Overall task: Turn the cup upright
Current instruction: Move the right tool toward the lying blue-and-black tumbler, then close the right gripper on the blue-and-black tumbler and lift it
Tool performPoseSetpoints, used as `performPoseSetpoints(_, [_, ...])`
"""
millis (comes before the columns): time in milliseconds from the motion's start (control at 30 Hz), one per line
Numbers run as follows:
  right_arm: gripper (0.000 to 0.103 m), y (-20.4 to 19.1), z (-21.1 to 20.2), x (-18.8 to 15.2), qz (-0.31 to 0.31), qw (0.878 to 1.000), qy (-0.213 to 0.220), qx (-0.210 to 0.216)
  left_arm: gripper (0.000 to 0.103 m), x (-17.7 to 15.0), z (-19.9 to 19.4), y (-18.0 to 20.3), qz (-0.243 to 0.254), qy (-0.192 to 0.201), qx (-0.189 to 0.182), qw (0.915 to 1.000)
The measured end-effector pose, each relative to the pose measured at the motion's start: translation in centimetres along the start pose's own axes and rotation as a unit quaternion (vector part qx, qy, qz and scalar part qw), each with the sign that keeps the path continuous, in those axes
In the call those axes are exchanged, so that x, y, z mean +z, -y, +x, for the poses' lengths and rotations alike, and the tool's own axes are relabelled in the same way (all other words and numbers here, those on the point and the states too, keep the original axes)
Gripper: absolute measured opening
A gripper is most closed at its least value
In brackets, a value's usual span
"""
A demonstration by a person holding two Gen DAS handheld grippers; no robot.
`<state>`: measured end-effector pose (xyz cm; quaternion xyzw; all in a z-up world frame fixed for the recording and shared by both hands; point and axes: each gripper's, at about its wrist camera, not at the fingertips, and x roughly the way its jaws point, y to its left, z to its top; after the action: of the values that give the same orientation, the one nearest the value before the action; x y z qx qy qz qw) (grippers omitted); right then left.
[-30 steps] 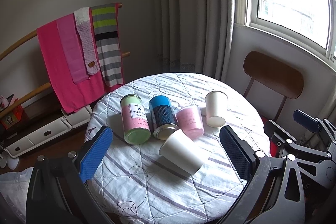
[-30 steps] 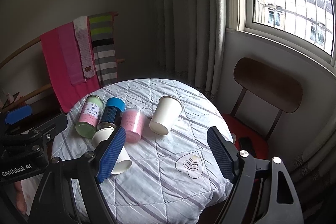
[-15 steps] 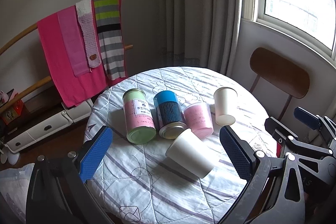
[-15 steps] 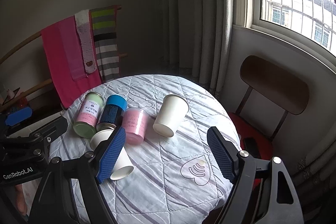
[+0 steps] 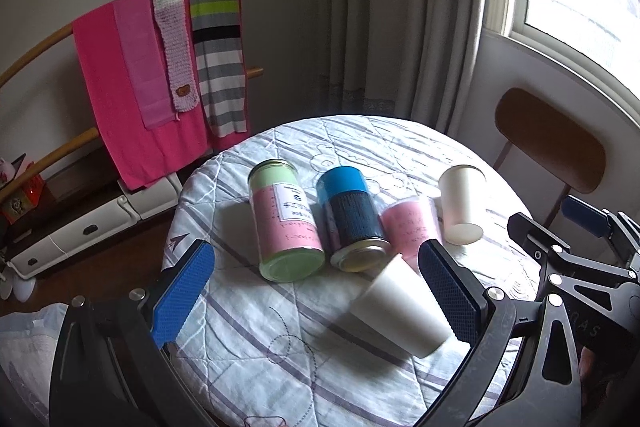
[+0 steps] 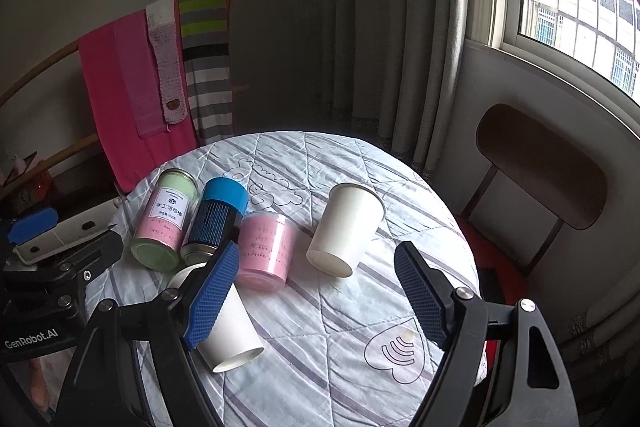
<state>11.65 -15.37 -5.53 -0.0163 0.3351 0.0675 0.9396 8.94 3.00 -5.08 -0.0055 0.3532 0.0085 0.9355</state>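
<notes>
Two white paper cups lie on their sides on the round quilted table. The far cup lies with its mouth toward me. The near cup lies tilted beside the cans. My left gripper is open above the table's near edge, its right finger just over the near cup. My right gripper is open above the table, in front of the far cup; its left finger covers part of the near cup.
A green-lidded jar, a blue-capped can and a pink tub lie on their sides between the cups. A wooden chair stands at the right. Towels hang on a rack behind the table.
Both grippers have tilted or risen slightly, so the table sits lower in both views. The cups and cans have not moved. Both grippers stay open.
</notes>
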Motion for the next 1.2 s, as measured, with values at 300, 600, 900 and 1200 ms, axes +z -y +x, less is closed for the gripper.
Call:
performPoseSetpoints(300, [0.081,-2.3,5.3,3.0,-0.02,0.998,-0.053,0.04,0.103,1.8,4.0,-2.6,-0.013,-0.018,0.019,0.9996])
performPoseSetpoints(600, [0.081,-5.5,15.0,6.1,-0.003,0.97,-0.196,0.143,0.103,4.1,7.9,-5.9,-0.029,-0.041,0.032,0.9982])
performPoseSetpoints(900, [0.081,-7.0,23.0,6.2,0.02,0.913,-0.362,0.187,0.103,6.5,11.3,-8.0,-0.037,-0.094,0.038,0.9942])
performPoseSetpoints(1200, [0.068,-6.6,26.4,5.7,0.082,0.874,-0.437,0.196,0.103,10.9,11.7,-8.5,-0.039,-0.145,0.029,0.9883])
